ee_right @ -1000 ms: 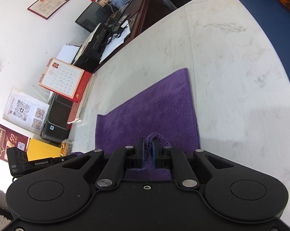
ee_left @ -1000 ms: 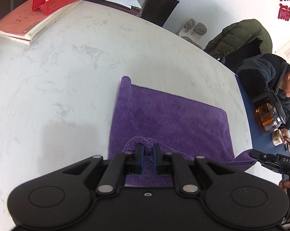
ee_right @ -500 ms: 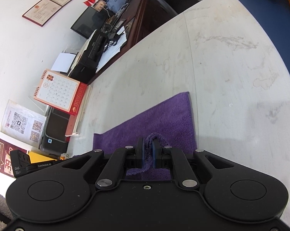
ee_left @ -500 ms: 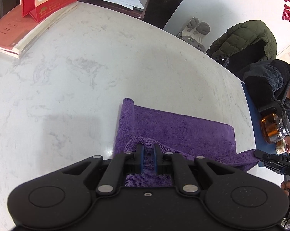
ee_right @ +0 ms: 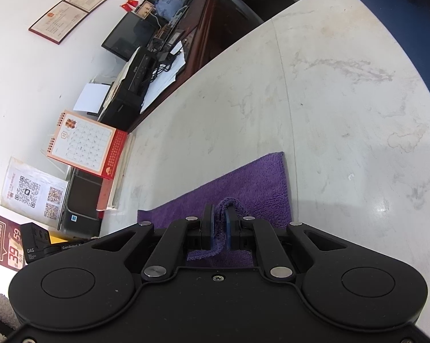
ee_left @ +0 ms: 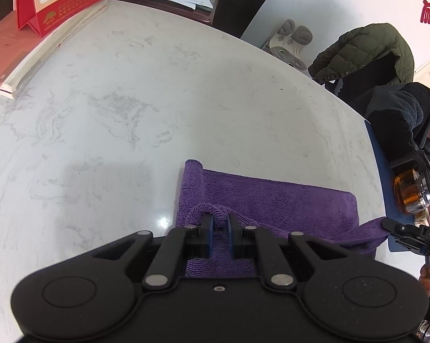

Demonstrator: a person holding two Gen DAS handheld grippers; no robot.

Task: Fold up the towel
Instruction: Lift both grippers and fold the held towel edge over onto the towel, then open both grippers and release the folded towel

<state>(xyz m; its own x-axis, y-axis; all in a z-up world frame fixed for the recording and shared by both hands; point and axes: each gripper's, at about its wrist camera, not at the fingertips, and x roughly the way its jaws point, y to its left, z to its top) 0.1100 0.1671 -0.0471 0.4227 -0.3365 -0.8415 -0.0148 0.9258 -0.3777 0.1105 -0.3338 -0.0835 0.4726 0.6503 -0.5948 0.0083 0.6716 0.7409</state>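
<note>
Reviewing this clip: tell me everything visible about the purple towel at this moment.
The purple towel is a looped terry cloth with a stitched hem, lying partly doubled over on the white marble-look table. Its far portion rests flat; the left side edge curls up in a small roll. The near edge is lifted: the left gripper pinches one corner, the right gripper the other, each bunching a fold between shut fingers. Nothing else touches it.
</note>
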